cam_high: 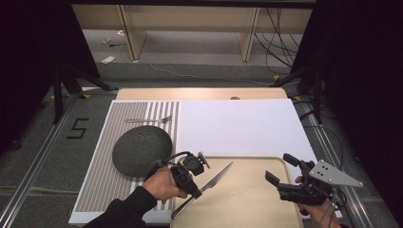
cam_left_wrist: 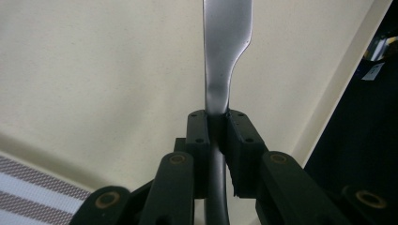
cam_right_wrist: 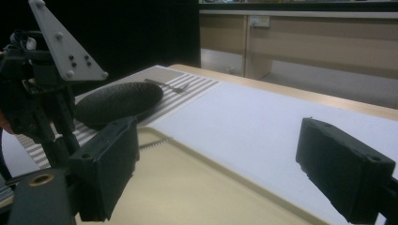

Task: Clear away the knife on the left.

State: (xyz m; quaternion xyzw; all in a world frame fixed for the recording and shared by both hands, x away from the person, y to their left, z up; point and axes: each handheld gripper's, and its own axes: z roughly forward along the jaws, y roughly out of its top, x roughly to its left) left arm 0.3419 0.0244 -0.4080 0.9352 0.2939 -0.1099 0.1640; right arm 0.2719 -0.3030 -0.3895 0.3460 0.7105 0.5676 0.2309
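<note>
One knife (cam_high: pixel 215 179), one fork (cam_high: pixel 149 119), one tray (cam_high: pixel 247 199), one dark round mat (cam_high: pixel 141 149).

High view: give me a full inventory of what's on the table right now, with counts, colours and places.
knife: one, silver, over the tray's left part, held by its handle
tray: one, beige, near middle
round mat: one, dark grey, on the striped mat
striped mat: one, grey and white, left
fork: one, silver, far end of the striped mat
white sheet: one, centre to right
left gripper: black, shut on the knife
right gripper: black, open, over the tray's right edge
</note>
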